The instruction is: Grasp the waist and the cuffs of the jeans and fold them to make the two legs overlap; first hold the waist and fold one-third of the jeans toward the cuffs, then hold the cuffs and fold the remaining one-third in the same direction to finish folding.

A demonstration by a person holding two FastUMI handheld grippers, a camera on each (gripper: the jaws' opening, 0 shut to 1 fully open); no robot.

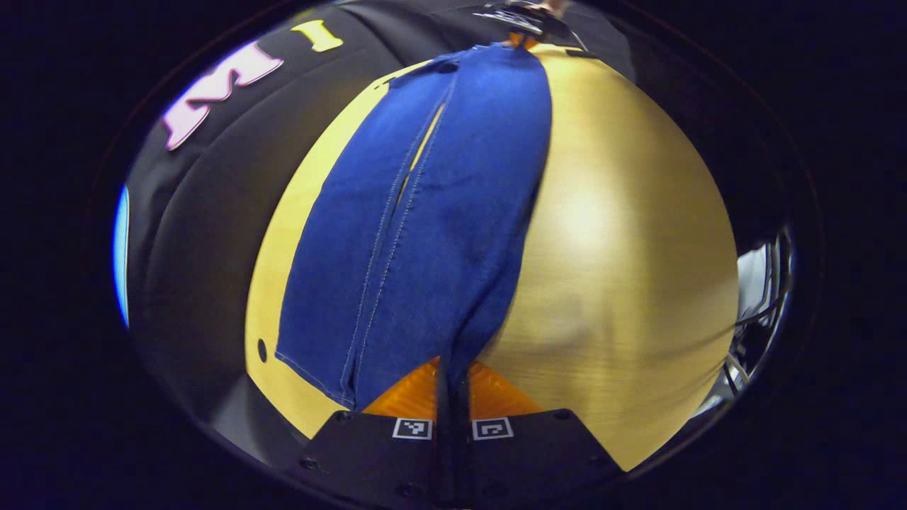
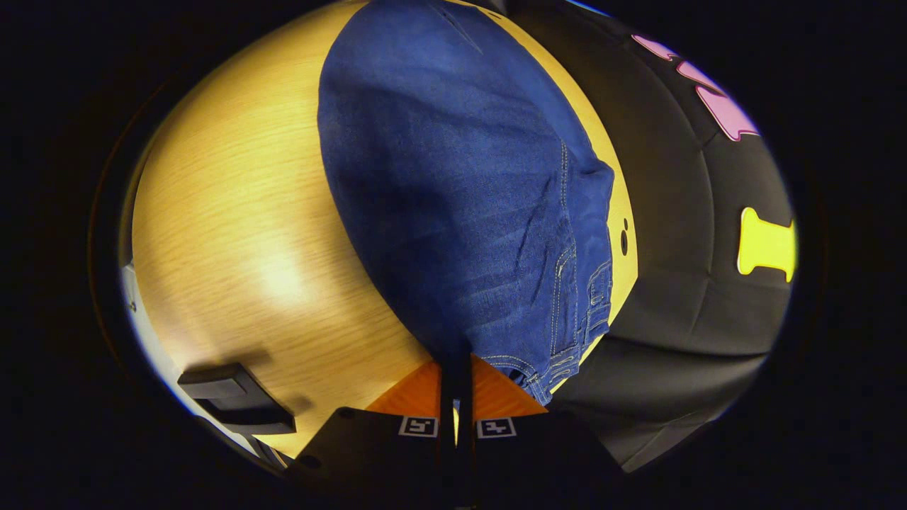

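Blue jeans (image 1: 425, 212) lie lengthwise on the wooden table (image 1: 623, 248), the two legs side by side and partly overlapping. In the left gripper view my left gripper (image 1: 453, 375) is shut on the cuff end of the jeans, the denim pinched between its orange fingers (image 1: 407, 397). Far off at the top of that view the other gripper (image 1: 521, 21) holds the waist end. In the right gripper view my right gripper (image 2: 457, 379) is shut on the waist edge of the jeans (image 2: 460, 198), with the belt loops and stitched waistband (image 2: 581, 312) just to its right.
The black cloth wall (image 2: 694, 283) runs close along the table's edge beside the jeans. A black block-shaped object (image 2: 234, 400) sits on the table near my right gripper's left side. A small dark hole (image 1: 262, 350) marks the tabletop. Metal gear (image 1: 762, 297) stands beyond the table's edge.
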